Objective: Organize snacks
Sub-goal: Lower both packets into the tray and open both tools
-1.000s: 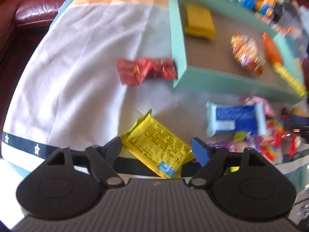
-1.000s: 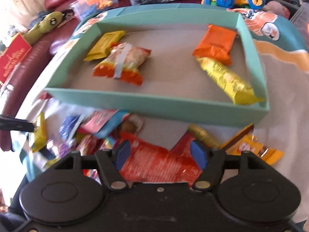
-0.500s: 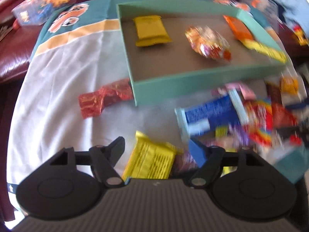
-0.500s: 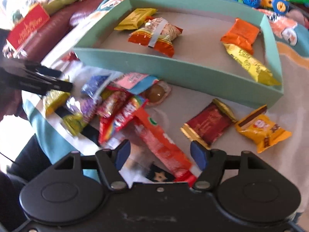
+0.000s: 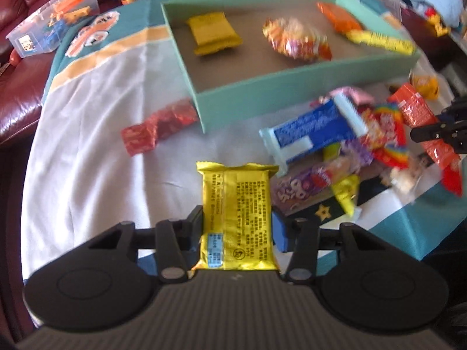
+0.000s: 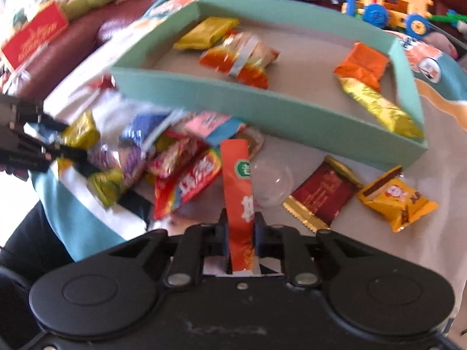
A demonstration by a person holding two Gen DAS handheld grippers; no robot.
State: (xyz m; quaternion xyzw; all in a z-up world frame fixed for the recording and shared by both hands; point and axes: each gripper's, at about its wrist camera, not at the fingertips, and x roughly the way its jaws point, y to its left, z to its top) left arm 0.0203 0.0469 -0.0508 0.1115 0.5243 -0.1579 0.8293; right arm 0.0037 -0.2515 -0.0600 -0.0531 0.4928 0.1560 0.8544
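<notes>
My left gripper point(image 5: 237, 227) is shut on a flat yellow snack packet point(image 5: 238, 204) held above the white cloth, short of the teal tray point(image 5: 262, 99). My right gripper point(image 6: 240, 233) is shut on a long orange snack stick point(image 6: 238, 192), in front of the teal tray point(image 6: 262, 108). The tray holds a yellow packet point(image 5: 214, 32), a crinkly orange bag point(image 5: 294, 40), an orange packet point(image 6: 363, 64) and a long yellow packet point(image 6: 379, 108). A pile of loose snacks point(image 6: 175, 160) lies in front of the tray.
A red foil packet point(image 5: 157, 125) lies left of the tray. A blue packet point(image 5: 312, 131) tops the pile. A dark red packet point(image 6: 321, 195), a yellow packet point(image 6: 397, 201) and a clear cup point(image 6: 271, 180) lie right. Toys point(image 6: 388, 3) and a sofa point(image 5: 17, 58) surround the table.
Both grippers were open over the snacks; now the left has closed on the yellow packet and lifted it, and the right has closed on the orange stick and pulled it from the pile.
</notes>
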